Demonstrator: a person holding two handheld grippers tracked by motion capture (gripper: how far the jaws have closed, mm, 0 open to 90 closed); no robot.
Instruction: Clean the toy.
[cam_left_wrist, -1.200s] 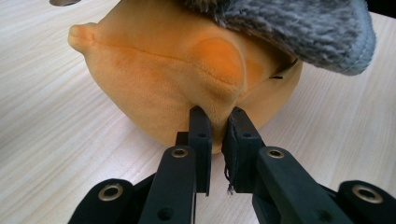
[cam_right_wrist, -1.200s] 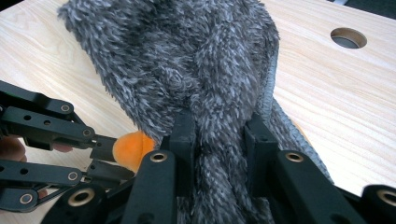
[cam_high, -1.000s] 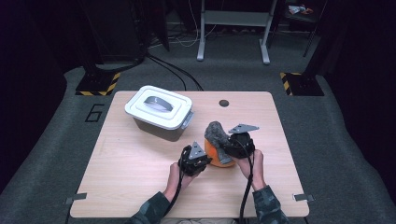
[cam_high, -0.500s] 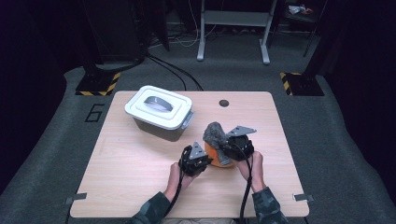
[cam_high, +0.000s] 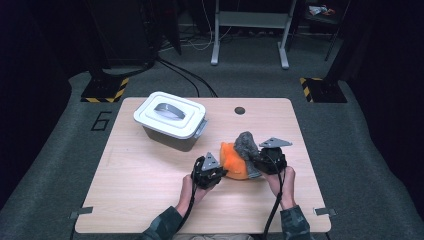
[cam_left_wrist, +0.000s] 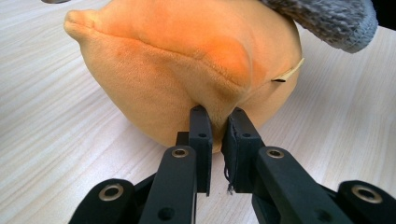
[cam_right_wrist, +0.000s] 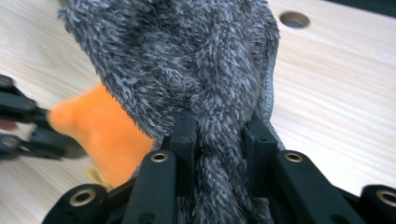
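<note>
An orange plush toy (cam_high: 234, 161) lies on the wooden table (cam_high: 150, 180) between my two hands. My left gripper (cam_high: 212, 172) is shut on a pinch of the orange plush toy (cam_left_wrist: 187, 65), jaws squeezing its lower seam (cam_left_wrist: 215, 116). A grey fuzzy cloth (cam_high: 246, 145) rises over the toy's right side. My right gripper (cam_high: 257, 162) is shut on that grey fuzzy cloth (cam_right_wrist: 187, 60), which bulges between and above the jaws. In the right gripper view the orange toy (cam_right_wrist: 98, 135) shows behind the cloth, with my left gripper (cam_right_wrist: 46, 135) at the far left.
A white lidded plastic box (cam_high: 170, 120) with a grey handle stands at the back left of the table. A round cable hole (cam_high: 240, 110) sits near the far edge. Bare wood lies to the left and front.
The right gripper has shifted a little with the grey cloth, which now stands slightly higher over the toy. The left gripper has stayed put on the orange toy.
</note>
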